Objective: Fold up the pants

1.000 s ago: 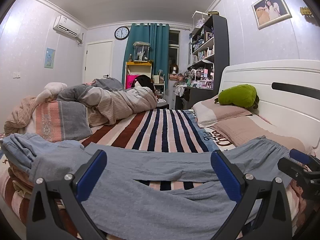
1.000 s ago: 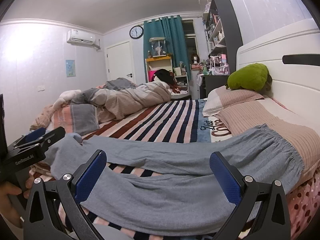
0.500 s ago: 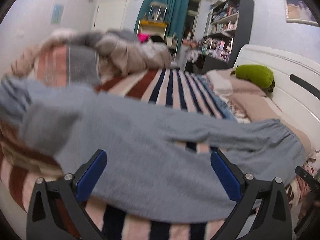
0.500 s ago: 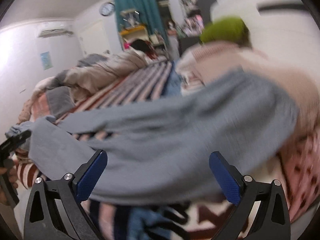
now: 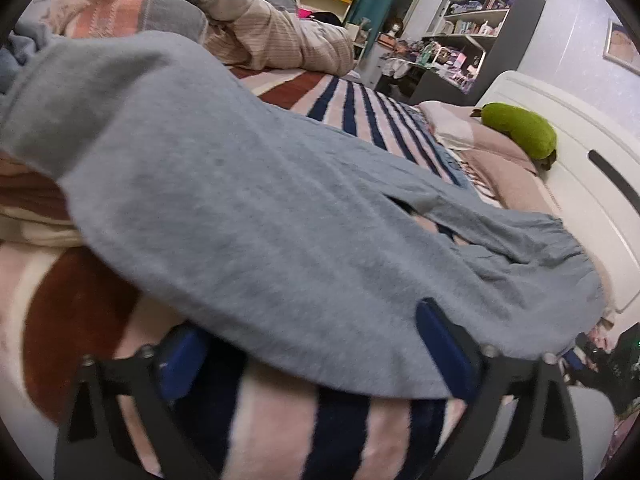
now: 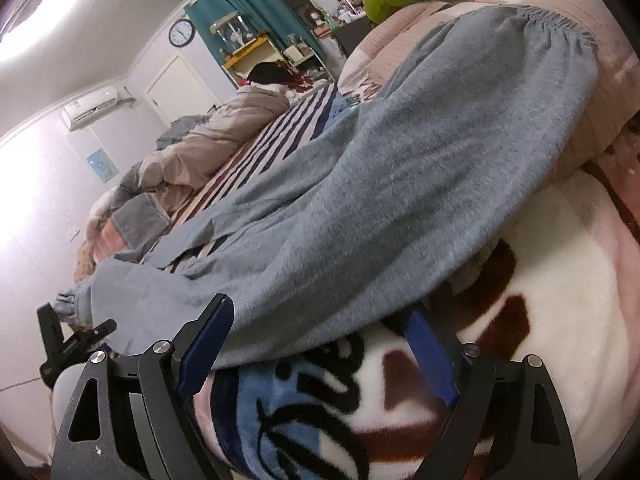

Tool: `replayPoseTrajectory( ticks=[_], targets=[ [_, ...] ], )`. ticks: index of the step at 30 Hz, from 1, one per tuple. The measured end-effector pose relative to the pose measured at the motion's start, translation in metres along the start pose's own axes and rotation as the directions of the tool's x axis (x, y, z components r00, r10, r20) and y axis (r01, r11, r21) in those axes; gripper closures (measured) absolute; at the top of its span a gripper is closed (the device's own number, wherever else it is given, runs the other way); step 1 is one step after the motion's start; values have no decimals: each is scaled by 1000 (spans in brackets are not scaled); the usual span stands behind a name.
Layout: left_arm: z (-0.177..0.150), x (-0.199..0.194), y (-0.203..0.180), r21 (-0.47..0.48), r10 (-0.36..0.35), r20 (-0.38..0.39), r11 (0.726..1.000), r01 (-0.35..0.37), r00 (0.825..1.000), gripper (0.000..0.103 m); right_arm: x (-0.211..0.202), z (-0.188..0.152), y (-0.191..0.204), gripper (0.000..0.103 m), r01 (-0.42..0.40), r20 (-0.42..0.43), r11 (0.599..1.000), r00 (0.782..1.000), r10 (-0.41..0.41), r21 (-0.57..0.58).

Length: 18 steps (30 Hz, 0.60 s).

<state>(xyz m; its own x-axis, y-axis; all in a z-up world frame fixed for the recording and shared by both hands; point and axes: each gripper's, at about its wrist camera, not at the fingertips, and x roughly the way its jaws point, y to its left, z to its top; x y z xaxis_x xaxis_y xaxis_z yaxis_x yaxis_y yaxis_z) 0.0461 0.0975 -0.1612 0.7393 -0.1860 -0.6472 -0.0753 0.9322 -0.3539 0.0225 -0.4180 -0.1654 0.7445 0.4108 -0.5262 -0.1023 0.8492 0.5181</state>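
Grey-blue pants (image 5: 280, 216) lie spread across the striped blanket, legs to the left, elastic waistband to the right by the pillow. My left gripper (image 5: 312, 356) is open, low at the near edge of the nearer leg, with the cloth's hem between its blue pads. In the right wrist view the pants (image 6: 400, 184) run from the waistband at top right down to the leg ends at left. My right gripper (image 6: 320, 344) is open, tilted, its pads at the near hem below the hip. The left gripper also shows in the right wrist view (image 6: 76, 340).
A green plush (image 5: 520, 136) lies on the pillows (image 5: 500, 168) by the white headboard (image 5: 580, 184). A bundled duvet (image 5: 248, 28) lies at the far side of the bed. The striped blanket (image 6: 520, 320) covers the near edge. Shelves and curtain stand behind.
Both grippers have dropped from above the bed and moved close in to the near edge of the pants. The right view has tilted. The pants have not moved.
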Motion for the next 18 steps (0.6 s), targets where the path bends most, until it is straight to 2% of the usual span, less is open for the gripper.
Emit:
replayPoseTrajectory(
  ticks=[3,5,6,8,12,13,14,15,18],
  targets=[
    [6,7,-3,-13,9,5,1000,-9,1000,31,1,3,-2,31,6,27,1000,1000,-6,9],
    [8,6,-4,-18,9,13,1000,-9,1000,52,-1,4,-6,37,-6,51,999,999,5,34],
    [8,6,-5,-19,13,17,1000,-13,1000,58,-2,5,-8,39,-12,63,999,998,10,41],
    [9,1,-5,-11,24,32,1000,-24,999,78,-7,5,-10,55,-27,90,998,996,23,48],
    [13,-9,-6,10,38,57,999,-38,998,94,-8,8,-15,68,-51,117,996,992,41,77],
    [14,-12,-6,10,41,65,999,-41,997,97,-7,9,-15,75,-49,119,995,992,38,85],
    [14,-16,-5,9,42,74,999,-43,996,98,-6,9,-15,87,-45,128,995,991,33,92],
    [15,-20,-6,10,43,84,999,-44,996,98,-6,9,-14,93,-35,133,995,991,22,93],
    [20,-34,-13,47,50,126,997,-57,991,100,-11,11,-6,98,-26,166,998,986,15,62]
  ],
)
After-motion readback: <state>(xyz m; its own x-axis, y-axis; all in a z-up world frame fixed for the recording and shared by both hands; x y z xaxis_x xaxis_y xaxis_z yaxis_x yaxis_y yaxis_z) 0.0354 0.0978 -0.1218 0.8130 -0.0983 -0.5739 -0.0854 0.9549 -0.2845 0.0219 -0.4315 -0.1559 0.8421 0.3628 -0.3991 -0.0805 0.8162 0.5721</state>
